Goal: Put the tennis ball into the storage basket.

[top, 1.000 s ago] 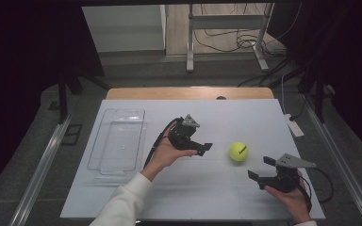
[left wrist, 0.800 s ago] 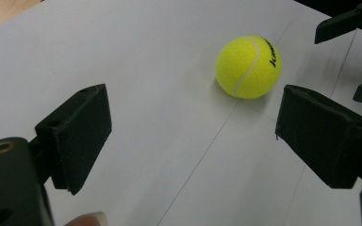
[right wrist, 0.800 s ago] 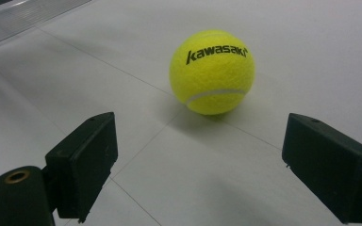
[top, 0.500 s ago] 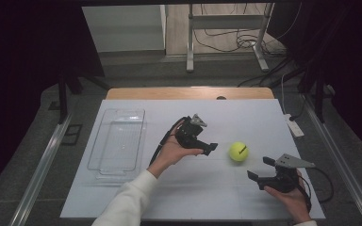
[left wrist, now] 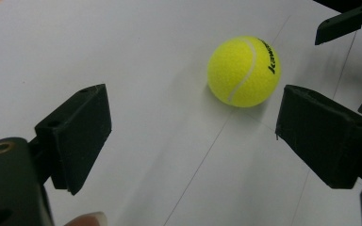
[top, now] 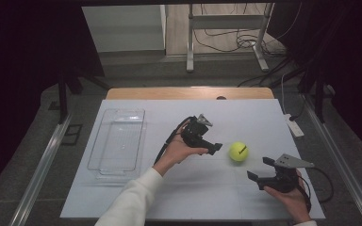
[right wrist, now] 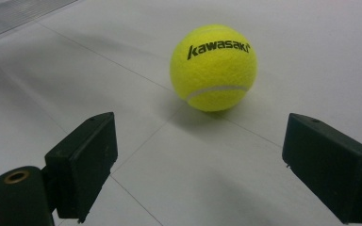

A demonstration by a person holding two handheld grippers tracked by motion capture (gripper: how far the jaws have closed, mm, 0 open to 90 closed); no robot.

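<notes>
The tennis ball (top: 238,151) sits toward the desk's (top: 136,193) right edge, untouched, between the left hand-held gripper (top: 215,147) and right hand-held gripper (top: 260,171), both spread wide, seemingly to take it.

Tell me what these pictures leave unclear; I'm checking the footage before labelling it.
- Left gripper, high view: the far jaw sits behind the near one, so the gap is unreadable there.
- Tennis ball, high view: its lettering is too small to read.
- Clear tray, right gripper view: cut off by the top edge.
- Right gripper, left gripper view: cut off at the right edge.
</notes>
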